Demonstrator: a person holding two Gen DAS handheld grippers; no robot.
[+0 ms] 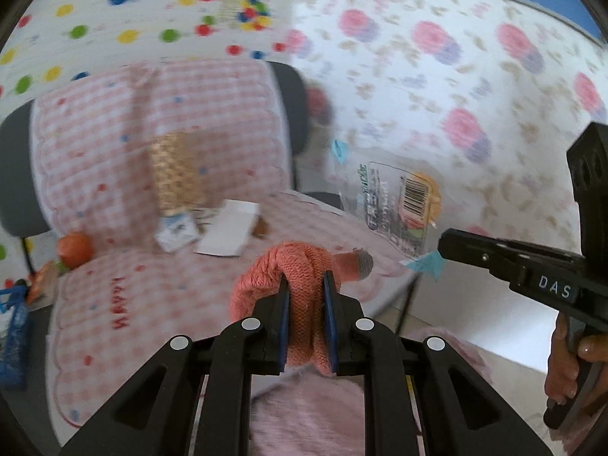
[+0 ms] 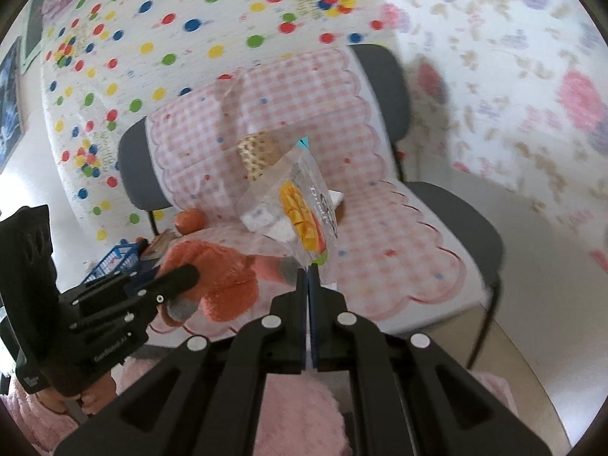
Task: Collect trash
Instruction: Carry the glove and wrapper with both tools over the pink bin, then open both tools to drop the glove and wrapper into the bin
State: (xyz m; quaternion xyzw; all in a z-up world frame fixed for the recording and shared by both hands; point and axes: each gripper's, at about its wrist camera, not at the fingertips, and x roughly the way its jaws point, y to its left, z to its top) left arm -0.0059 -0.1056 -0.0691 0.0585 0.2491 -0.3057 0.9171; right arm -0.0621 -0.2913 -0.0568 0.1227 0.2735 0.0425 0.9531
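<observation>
**A:** Sweep left to right, left wrist cam first. What's at far left?

**B:** Blue basket at the frame edge, low, beside the chair. Just right of it, an orange round thing on the seat's left rim. Can't tell if it's fruit or a ball, too blurred.

**A:** Seat contents?

**B:** Pink checked cushion cover over back and seat. On it: a gold patterned packet leaning on the backrest, a small white-blue carton below it, and white paper just beside the carton.

**A:** Left gripper?

**B:** Left gripper clamped on a salmon knitted sock. Fabric bulges between and over the blue pads; grey toe sticks out to the right.

**A:** Further right?

**B:** Clear plastic snack bag, barcode side showing, hanging in the air in front of the flowered cloth. Right gripper pinches its lower corner. A hand is on the grip at the far right edge.

**A:** Right wrist cam agrees?

**B:** Yes. Left gripper at left with the sock, basket behind it. Centre: right gripper fully closed on the bag's bottom edge, mango print facing the camera, bag standing up above the seat, held clear of the cushion. Chair to the right, dotted cloth behind.
</observation>
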